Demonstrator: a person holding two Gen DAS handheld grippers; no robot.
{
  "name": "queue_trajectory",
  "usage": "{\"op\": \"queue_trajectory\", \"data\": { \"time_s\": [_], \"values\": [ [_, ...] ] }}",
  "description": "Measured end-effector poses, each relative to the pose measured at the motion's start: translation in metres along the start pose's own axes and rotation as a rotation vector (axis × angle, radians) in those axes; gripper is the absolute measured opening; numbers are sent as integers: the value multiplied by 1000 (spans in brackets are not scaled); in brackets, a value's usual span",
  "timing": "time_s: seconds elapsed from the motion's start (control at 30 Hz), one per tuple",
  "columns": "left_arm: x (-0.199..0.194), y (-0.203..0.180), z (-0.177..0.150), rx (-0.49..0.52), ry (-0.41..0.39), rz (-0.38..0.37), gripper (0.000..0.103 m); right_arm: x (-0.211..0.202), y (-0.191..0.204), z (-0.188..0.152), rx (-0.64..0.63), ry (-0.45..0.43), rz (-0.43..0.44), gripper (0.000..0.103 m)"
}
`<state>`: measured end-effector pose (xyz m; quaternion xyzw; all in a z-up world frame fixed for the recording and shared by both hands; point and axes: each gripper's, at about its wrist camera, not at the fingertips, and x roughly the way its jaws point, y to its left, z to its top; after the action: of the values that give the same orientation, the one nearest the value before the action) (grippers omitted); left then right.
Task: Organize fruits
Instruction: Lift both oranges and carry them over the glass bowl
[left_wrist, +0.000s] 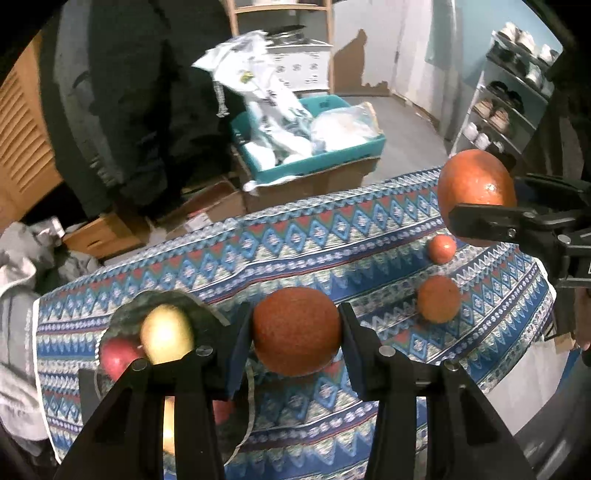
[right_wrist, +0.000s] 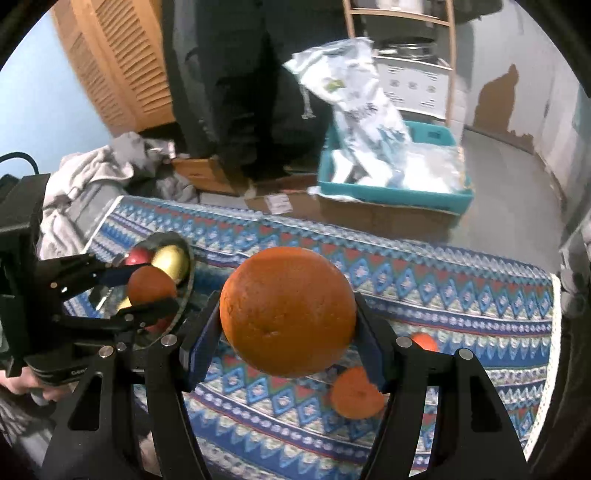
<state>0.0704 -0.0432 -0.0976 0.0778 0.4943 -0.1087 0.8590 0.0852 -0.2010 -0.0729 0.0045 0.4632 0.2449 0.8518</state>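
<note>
My room is dim and the colours look cool. My fisheye lenses bend the edges into black corners, and the white bag (left_wrist: 258, 85) behind is smeared with blur.

Your left wrist camera looks forward along its fingers, close above the patterned tablecloth (left_wrist: 295, 240), angled down and facing the teal bin (left_wrist: 325, 158) beyond its far edge. Your right wrist camera sits just as near over that cloth (right_wrist: 443, 288), facing the same bin (right_wrist: 391, 192) from further right. You share the cloth, the bin, and the dark bowl (left_wrist: 125, 314) at the cloth's left end (right_wrist: 186, 291). Each view catches the other gripper at its edge.
</note>
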Motion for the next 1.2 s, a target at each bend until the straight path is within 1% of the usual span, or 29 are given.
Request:
{"op": "queue_trajectory", "data": {
  "time_s": [0.33, 0.5, 0.7, 0.97, 1.2],
  "values": [
    [-17, 68, -28, -105, 6, 41, 46, 25, 59, 19, -70, 31, 66, 67],
    [-21, 99, -41, -164, 14, 56, 46, 39, 82, 26, -87, 48, 102, 67],
    [-22, 128, -56, -207, 22, 74, 46, 61, 107, 30, -112, 90, 127, 67],
    [-10, 168, -80, -294, 66, 85, 46, 92, 140, 34, -141, 140, 163, 67],
    [5, 195, -101, -365, 108, 87, 46, 123, 160, 33, -158, 194, 167, 67]
  ]
}}
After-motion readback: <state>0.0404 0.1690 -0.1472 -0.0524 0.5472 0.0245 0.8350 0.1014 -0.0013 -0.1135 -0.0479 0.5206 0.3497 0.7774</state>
